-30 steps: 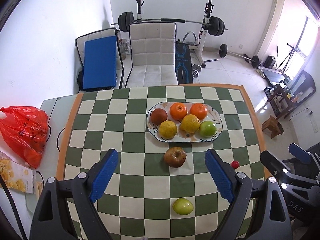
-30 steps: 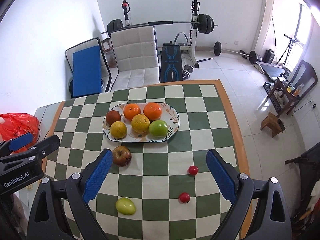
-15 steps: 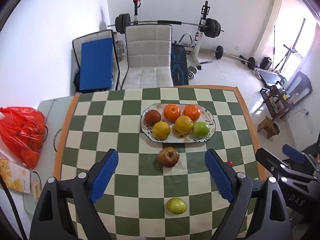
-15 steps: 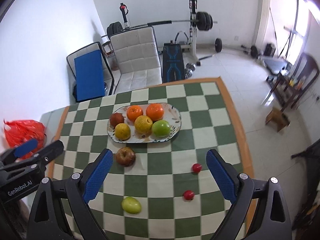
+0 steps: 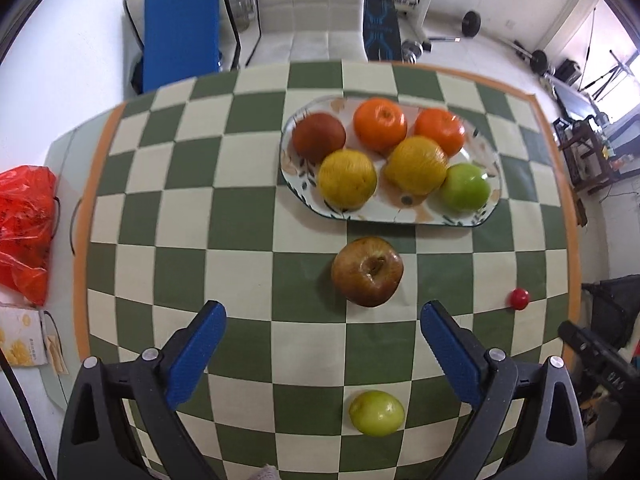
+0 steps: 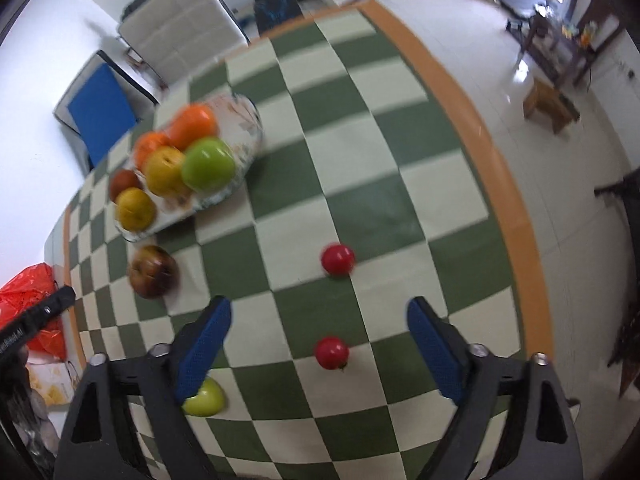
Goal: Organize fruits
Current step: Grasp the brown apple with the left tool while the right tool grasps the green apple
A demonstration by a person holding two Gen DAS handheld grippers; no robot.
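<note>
**On the checked table: six fruits plated, four left**

On the oval plate (image 5: 404, 216) I count six fruits: a dark red one, two oranges, two yellow ones and a green apple (image 5: 466, 187). Loose on the tablecloth (image 5: 248, 216) are a brownish apple (image 5: 367, 271) just in front of the plate, a small yellow-green fruit (image 5: 376, 413) nearer me, and two small red fruits (image 6: 338, 259) (image 6: 331, 353), possibly cherry tomatoes; the right view is blurred. By my reckoning, I am a little past halfway. My left gripper (image 5: 322, 322) is wide open and empty, aimed at the brownish apple. My right gripper (image 6: 318, 322) is also spread and empty, with the nearer red fruit between its fingers.
</note>
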